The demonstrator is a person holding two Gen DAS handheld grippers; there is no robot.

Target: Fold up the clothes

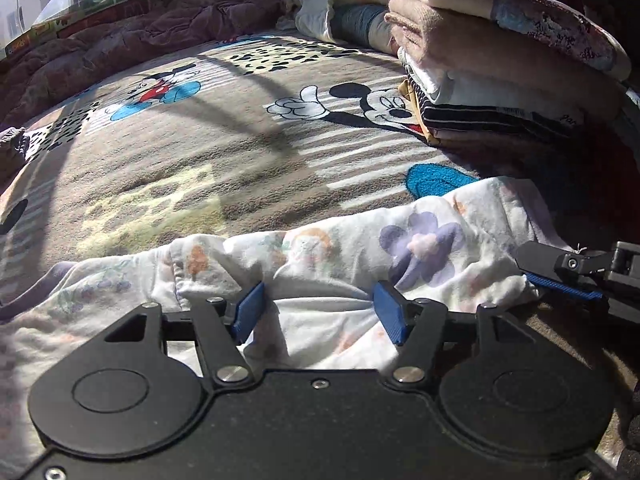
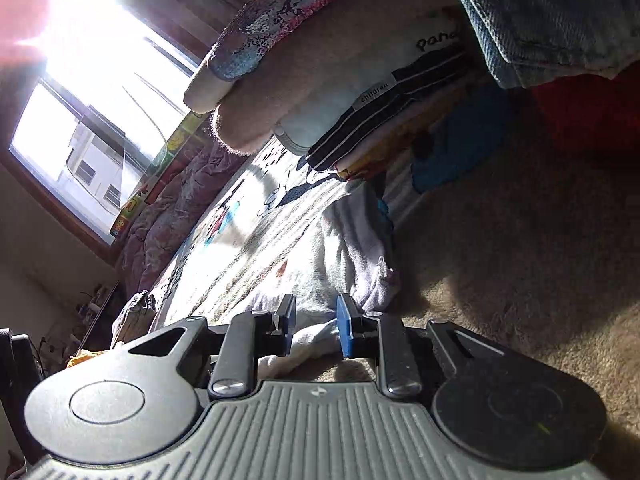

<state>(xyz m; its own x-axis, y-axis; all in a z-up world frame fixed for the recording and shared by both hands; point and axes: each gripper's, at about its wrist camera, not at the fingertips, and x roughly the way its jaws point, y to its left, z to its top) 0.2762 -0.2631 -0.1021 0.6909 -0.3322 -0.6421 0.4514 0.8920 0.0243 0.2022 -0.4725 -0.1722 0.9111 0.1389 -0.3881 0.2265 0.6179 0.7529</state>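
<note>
Left gripper [image 1: 320,312]: jaws wide, over the floral garment [image 1: 400,248].
Right gripper [image 2: 316,330]: jaws narrow, pinching that garment's edge.
Folded stack [image 1: 500,80]: on the bed [image 1: 200,152].

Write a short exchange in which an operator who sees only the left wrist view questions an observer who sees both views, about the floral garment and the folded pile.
Operator: I see the right tongs only from the side. Is cloth between them?
Observer: Yes, a bunch of the floral garment fills the narrow gap between their pads.
Operator: Is there anything by the folded pile that I miss?
Observer: A denim garment sits right beside it, outside your view.
</note>
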